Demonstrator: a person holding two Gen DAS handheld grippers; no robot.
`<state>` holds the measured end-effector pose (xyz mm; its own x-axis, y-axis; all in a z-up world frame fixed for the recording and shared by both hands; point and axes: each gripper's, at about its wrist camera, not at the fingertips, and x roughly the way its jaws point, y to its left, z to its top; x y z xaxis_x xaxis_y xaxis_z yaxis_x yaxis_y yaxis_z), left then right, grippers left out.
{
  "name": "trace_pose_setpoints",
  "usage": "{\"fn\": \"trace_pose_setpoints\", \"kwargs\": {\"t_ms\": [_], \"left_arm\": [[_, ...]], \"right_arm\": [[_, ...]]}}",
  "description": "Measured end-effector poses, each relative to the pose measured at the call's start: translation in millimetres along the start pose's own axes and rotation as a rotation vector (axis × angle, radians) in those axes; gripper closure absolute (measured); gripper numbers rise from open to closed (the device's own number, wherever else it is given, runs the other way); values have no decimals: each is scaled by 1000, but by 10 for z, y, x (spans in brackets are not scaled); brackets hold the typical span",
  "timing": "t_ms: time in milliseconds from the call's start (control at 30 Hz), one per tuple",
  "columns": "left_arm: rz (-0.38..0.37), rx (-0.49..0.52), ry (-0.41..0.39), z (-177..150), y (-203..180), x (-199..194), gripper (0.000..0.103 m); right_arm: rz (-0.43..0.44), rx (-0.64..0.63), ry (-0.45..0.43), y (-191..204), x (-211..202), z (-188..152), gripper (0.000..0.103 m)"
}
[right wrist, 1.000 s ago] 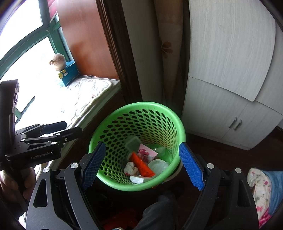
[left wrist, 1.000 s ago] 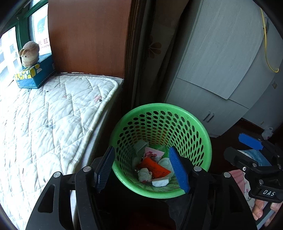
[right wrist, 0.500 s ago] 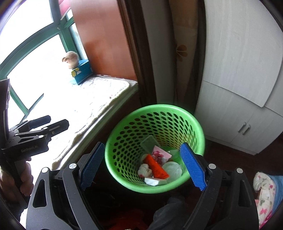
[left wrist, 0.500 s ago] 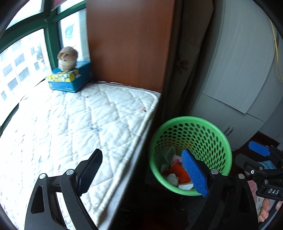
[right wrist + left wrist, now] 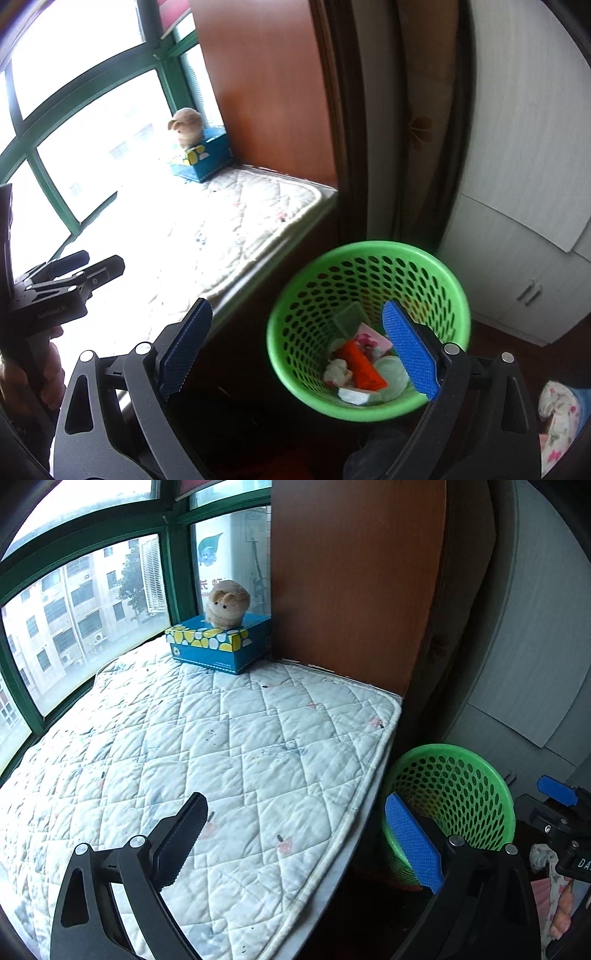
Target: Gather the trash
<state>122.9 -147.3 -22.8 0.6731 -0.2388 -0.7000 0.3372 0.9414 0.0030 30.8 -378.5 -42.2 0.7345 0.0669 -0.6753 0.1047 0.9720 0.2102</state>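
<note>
Trash (image 5: 360, 363) lay in the green basket (image 5: 436, 258) on the floor beside the bed (image 5: 221, 746), and both grippers, left gripper (image 5: 295, 842) and right gripper (image 5: 297, 350), had just opened with nothing between their fingers, so a careless swing could tip it.

Green basket (image 5: 369, 258): perforated plastic, smooth, slightly glossy. Contents: crumpled paper (image 5: 338, 371) and an orange glossy wrapper (image 5: 364, 369). Window-seat pad (image 5: 221, 746): quilted cloth, matt, stitched in diamonds. Tissue box (image 5: 221, 644): printed cardboard, light sheen. Toy (image 5: 227, 603): plush, fuzzy. Side panel (image 5: 351, 583): wood-look veneer, smooth, satin. Left gripper (image 5: 295, 838): matt black plastic, ribbed pads, metal rivets.
</note>
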Motion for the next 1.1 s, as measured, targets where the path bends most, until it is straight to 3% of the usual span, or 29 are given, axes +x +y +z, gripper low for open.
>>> {"fn": "trace_pose_setpoints", "kwargs": {"t_ms": [633, 1100], "left_arm": [[119, -118, -16, -182, 681, -269, 8], [167, -128, -35, -222, 785, -393, 7]], "right_arm": [[25, -52, -49, 563, 134, 78, 7], [26, -63, -78, 689, 62, 62, 5]]}}
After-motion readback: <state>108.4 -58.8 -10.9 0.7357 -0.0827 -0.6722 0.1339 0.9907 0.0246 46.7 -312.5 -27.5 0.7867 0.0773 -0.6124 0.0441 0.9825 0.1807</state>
